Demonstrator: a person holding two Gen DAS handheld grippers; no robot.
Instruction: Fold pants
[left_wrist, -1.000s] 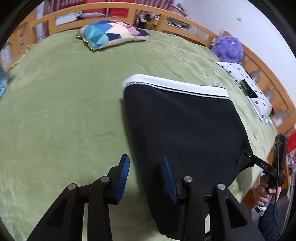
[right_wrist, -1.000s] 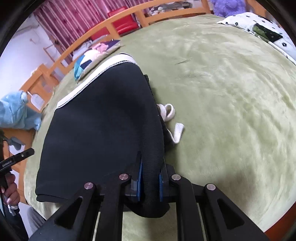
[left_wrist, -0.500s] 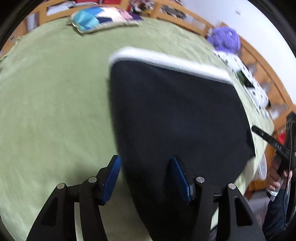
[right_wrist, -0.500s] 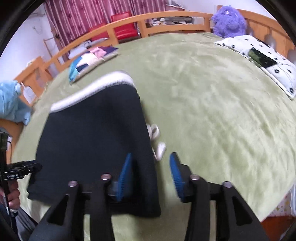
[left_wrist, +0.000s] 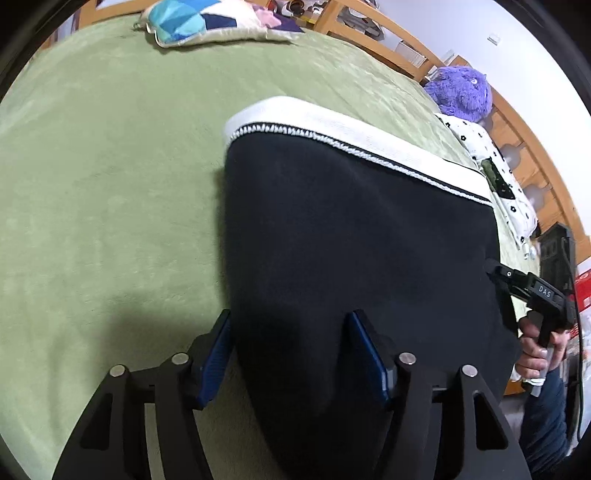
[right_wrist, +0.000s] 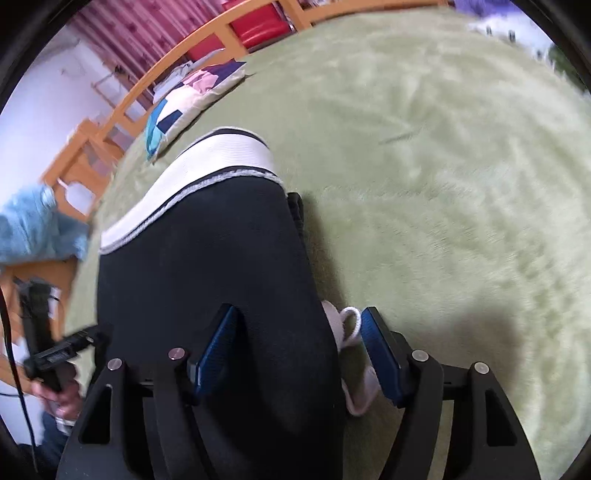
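The black pants (left_wrist: 351, 240) lie folded flat on the green bed, with the white waistband (left_wrist: 354, 136) at the far end. My left gripper (left_wrist: 291, 354) is open, its blue pads straddling the near left corner of the pants. My right gripper (right_wrist: 299, 350) is open over the near right edge of the pants (right_wrist: 207, 273), with the white drawstring (right_wrist: 351, 332) between its pads. The right gripper also shows at the right edge of the left wrist view (left_wrist: 517, 284).
The green blanket (left_wrist: 110, 166) covers the bed. A patchwork pillow (left_wrist: 210, 22) lies at the far end. A purple plush (left_wrist: 461, 92) and a spotted pillow (left_wrist: 495, 162) sit at the right, by the wooden rail (left_wrist: 524, 140). A blue cloth (right_wrist: 33, 229) hangs at the left.
My right gripper has let go of the pants' edge and opened. My left gripper has moved forward and right over the pants' corner. The pants now lie flat.
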